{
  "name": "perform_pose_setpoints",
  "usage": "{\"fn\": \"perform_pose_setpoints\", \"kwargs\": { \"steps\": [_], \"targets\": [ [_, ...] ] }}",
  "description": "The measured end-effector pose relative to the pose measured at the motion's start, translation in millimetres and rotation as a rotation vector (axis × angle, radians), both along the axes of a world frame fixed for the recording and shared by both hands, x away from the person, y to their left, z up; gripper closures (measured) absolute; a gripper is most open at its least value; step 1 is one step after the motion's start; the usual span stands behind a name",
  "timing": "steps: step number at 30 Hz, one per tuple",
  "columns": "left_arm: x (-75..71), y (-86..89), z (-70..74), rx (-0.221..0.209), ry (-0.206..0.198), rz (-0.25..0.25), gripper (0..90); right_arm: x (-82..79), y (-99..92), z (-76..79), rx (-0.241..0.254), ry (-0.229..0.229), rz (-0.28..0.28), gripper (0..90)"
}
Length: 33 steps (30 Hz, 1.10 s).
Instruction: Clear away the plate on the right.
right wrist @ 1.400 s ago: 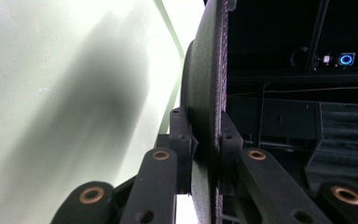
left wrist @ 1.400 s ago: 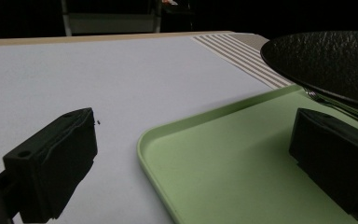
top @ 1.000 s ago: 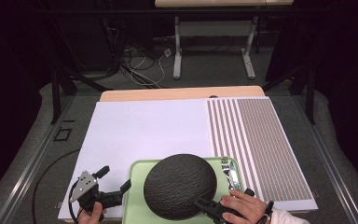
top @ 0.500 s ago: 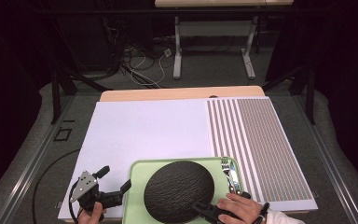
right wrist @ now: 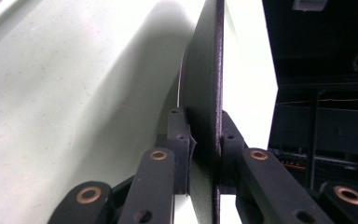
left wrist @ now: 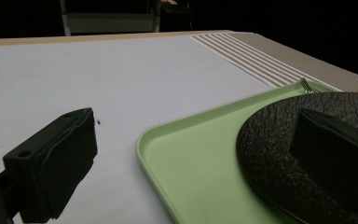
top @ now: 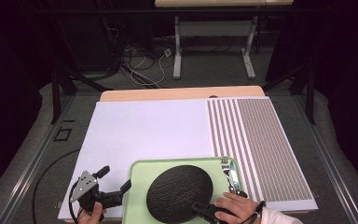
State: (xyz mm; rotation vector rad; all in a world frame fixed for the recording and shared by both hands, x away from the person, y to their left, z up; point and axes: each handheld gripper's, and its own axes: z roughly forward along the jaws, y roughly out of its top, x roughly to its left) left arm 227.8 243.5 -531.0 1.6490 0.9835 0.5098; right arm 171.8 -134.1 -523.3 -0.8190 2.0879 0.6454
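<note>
The left gripper (top: 116, 192), at 7 o'clock in the high view, sits in the person's left hand (top: 92, 215) with its 2 black jaws spread apart, pointing toward 3 o'clock. The right gripper (top: 199, 208), under the right hand (top: 235, 208) at 5 o'clock, is clamped tight on the round black textured plate (top: 179, 192), 1 jaw on each face.

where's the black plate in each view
High view: plate at bottom centre, on the green tray.
Left gripper view: plate at lower right, on the tray.
Right gripper view: plate edge-on at centre, clamped by the jaws.
Shared landmark: the tray.
</note>
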Motion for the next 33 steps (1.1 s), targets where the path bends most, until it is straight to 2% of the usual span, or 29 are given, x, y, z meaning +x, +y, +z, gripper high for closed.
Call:
{"fn": "perform_pose_setpoints", "kwargs": {
  "steps": [2, 8, 11, 14, 16, 18, 19, 22, 30, 32, 33],
  "targets": [
    [-0.2, -0.2, 0.0, 0.0, 0.0, 0.0, 1.1, 0.1, -0.4, -0.6, -0.01, 0.008, 0.002, 81.2],
    [0.1, -0.4, 0.0, 0.003, 0.001, -0.002, 1.0, 3.5, -1.3, -0.6, -0.029, 0.076, 0.006, 85.0],
    [0.5, -0.1, -0.2, 0.002, 0.002, -0.002, 1.0, 4.0, -1.3, -0.4, -0.04, 0.079, 0.013, 84.9],
    [0.6, -0.5, -0.3, 0.001, 0.003, -0.001, 1.0, 6.0, -0.6, 0.8, -0.058, 0.106, 0.017, 84.3],
    [0.0, -1.2, 0.0, 0.002, 0.002, -0.003, 1.0, 8.0, -0.6, 0.8, -0.047, 0.129, 0.029, 83.2],
    [-0.2, -1.3, 0.0, 0.004, 0.001, -0.004, 1.1, 9.4, -0.7, 1.8, -0.063, 0.151, 0.024, 80.9],
    [-0.1, -1.3, 0.0, 0.003, 0.002, -0.003, 1.0, 9.8, -0.1, 1.4, -0.07, 0.142, 0.03, 80.3],
    [0.4, -0.6, -0.1, 0.006, 0.0, -0.001, 1.1, 9.7, -1.1, -1.7, -0.085, 0.177, 0.022, 78.1],
    [0.4, -1.3, -0.1, 0.003, 0.003, -0.003, 1.0, 11.7, -1.3, -3.0, -0.104, 0.204, 0.014, 75.1],
    [0.3, -1.3, -0.1, 0.003, 0.002, -0.004, 1.1, 14.0, -0.3, -3.5, -0.108, 0.235, 0.027, 73.0],
    [0.2, -1.3, -0.1, 0.004, 0.002, -0.005, 1.0, 14.0, -0.6, -3.4, -0.119, 0.246, 0.01, 71.5]
  ]
}}
